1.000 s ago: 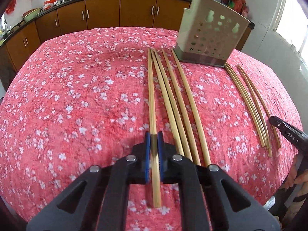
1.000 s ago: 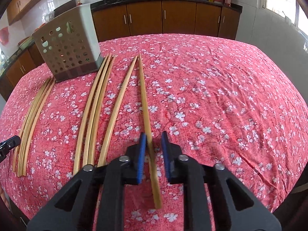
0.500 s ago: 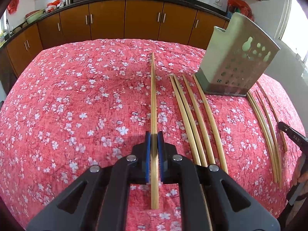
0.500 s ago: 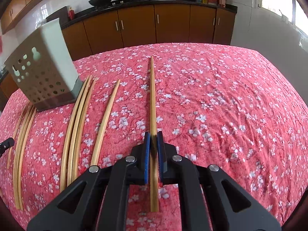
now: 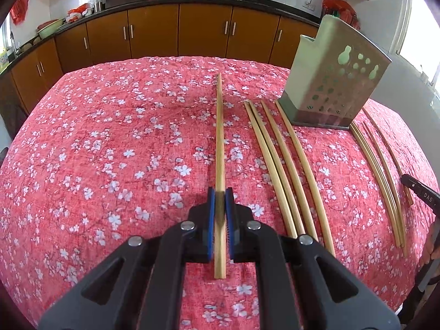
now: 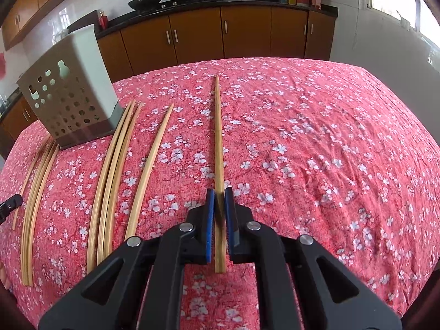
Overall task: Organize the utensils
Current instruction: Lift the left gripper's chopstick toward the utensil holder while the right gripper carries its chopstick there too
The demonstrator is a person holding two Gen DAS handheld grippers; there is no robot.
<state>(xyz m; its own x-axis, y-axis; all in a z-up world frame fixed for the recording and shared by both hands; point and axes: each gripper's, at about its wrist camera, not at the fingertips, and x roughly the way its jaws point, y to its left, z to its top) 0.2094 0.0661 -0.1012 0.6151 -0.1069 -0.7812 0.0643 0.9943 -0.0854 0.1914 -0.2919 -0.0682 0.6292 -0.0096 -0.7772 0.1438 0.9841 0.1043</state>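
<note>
Left wrist view: a bench (image 5: 82, 143) draped in red cloth with white blossoms fills the frame, with brown cabinets (image 5: 154, 33) and a dark counter carrying woks behind its far edge. The left tool (image 5: 220, 209) is closed on a chopstick (image 5: 220, 137), whose long axis runs straight away toward the far edge, tip raised above the cloth. Four loose chopsticks (image 5: 286, 170) lie beside it, roughly parallel, ending near a perforated utensil holder (image 5: 338, 82) (standing upright by the far right corner). More sticks (image 5: 382, 170) lie past the holder.

Right wrist view: same cloth, cabinets and a window at right. The right tool (image 6: 220, 209) grips its own chopstick (image 6: 219, 137), also pointing at the far edge. The holder (image 6: 68, 96) stands toward the far left corner, with loose sticks (image 6: 115, 170) on either side.
</note>
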